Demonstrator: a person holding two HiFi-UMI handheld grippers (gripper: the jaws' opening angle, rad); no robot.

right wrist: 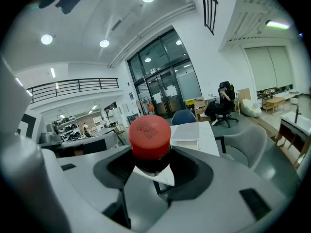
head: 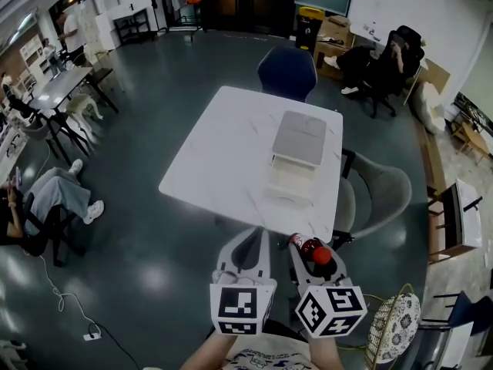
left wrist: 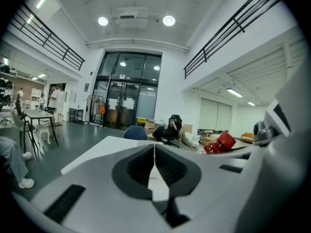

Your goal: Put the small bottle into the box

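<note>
A small dark bottle with a red cap (head: 314,252) is clamped in my right gripper (head: 316,247), held low in front of the near edge of the white table (head: 223,153). In the right gripper view the red cap (right wrist: 149,136) stands up between the jaws of that gripper (right wrist: 151,168). The box (head: 293,177) sits on the table's right half, its grey lid (head: 300,137) raised at the far side. It also shows ahead in the right gripper view as a pale box (right wrist: 187,134). My left gripper (head: 248,241) hangs beside the right one, its jaws (left wrist: 154,165) shut and empty.
A blue chair (head: 286,71) stands at the table's far side and a grey chair (head: 383,193) at its right side. A person sits on a chair at the left (head: 48,200), another far back right (head: 384,58). A patterned wire-frame object (head: 394,326) is at my lower right.
</note>
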